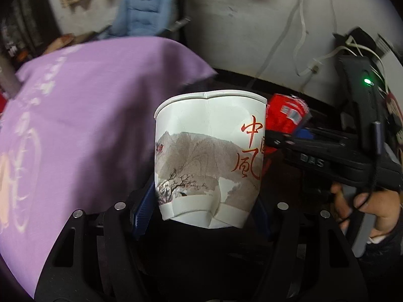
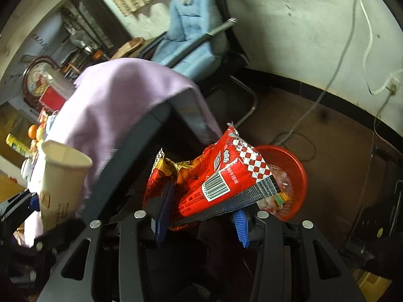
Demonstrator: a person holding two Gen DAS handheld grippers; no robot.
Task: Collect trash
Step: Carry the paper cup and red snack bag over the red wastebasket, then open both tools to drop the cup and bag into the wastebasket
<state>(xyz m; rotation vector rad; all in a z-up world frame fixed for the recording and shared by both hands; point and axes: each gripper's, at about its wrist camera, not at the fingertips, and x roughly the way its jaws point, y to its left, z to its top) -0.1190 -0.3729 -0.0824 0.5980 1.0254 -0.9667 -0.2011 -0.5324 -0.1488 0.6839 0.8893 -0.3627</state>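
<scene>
My left gripper (image 1: pixel 204 215) is shut on a dented white paper cup (image 1: pixel 209 156) printed with a grey landscape and red characters; blue pads (image 1: pixel 142 211) press its lower sides. My right gripper (image 2: pixel 202 219) is shut on a crumpled red snack wrapper (image 2: pixel 221 178) with a barcode, which sticks up between the blue pads (image 2: pixel 163 209). Beyond and below the wrapper, a red plastic basket (image 2: pixel 299 173) stands on the dark floor with some trash in it. In the left wrist view the wrapper (image 1: pixel 284 113) and right gripper (image 1: pixel 279 138) sit just right of the cup. The cup (image 2: pixel 60 181) shows at the right wrist view's left edge.
A purple cloth (image 1: pixel 75 125) covers a table at the left, and its corner (image 2: pixel 121 95) hangs near the basket. A blue padded chair (image 2: pixel 191 35) stands by the white wall. Cables (image 2: pixel 297 136) trail across the floor. A person's hand (image 1: pixel 372 209) grips the right tool's handle.
</scene>
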